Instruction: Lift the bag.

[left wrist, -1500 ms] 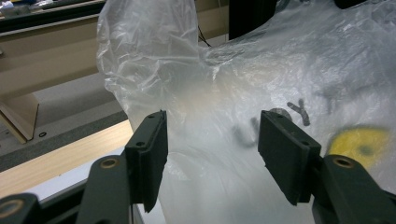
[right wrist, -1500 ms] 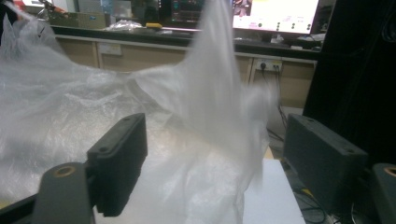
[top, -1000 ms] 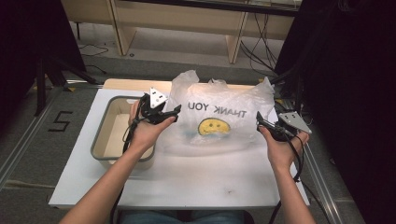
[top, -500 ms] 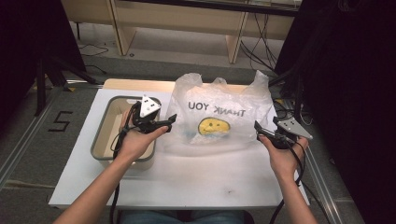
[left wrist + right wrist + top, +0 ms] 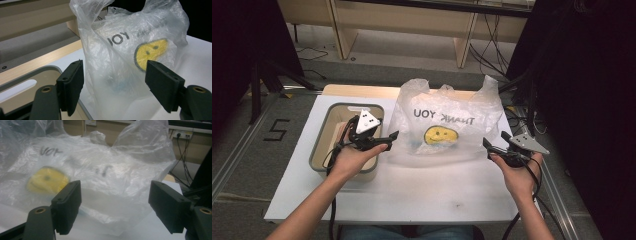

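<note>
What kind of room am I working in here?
Probably a lab or recording workspace: a white table on a taped, numbered floor, loose cables by wooden furniture, and a plastic bag beside a tray.

Even overhead light falls on the white table (image 5: 422, 195), casting only soft shadows, while the room's sides sink into darkness. In the right gripper view the plastic bag (image 5: 100, 182) is smeared by blur; the left gripper view is sharper, with mild glare on its folds.

Plastic bag (image 5: 100, 182) print blurred in right gripper view; contents indistinct.
</note>
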A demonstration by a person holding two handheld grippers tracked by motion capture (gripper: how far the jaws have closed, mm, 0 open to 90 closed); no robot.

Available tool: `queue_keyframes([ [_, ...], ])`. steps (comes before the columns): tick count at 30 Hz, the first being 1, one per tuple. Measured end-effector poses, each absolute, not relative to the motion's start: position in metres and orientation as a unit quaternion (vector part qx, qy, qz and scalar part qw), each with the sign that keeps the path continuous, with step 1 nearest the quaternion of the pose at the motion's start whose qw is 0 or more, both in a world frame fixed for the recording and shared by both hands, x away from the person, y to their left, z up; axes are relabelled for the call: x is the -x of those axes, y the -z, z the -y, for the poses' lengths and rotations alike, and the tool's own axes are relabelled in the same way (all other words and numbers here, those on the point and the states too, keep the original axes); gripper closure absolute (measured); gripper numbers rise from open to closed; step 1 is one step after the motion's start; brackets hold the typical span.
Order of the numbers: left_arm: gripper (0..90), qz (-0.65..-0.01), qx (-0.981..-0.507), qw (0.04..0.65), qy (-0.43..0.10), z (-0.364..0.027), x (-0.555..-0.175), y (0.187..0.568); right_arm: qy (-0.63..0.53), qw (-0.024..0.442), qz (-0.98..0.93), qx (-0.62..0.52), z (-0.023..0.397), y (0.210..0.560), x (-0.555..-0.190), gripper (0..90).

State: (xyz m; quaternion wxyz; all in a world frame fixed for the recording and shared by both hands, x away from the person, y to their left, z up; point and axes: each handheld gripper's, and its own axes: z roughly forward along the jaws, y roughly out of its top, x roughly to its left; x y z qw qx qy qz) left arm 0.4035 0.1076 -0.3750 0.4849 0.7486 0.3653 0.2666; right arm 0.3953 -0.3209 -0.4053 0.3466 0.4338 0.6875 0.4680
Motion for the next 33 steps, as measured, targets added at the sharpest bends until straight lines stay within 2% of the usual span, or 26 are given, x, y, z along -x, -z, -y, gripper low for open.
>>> queue_keyframes([
  [33,29.0,-0.319,-0.781,0.475,-0.252,-0.123,-0.369,0.389,-0.477,0.268,-0.740,-0.392,0.329,0.416,-0.367,28.6],
])
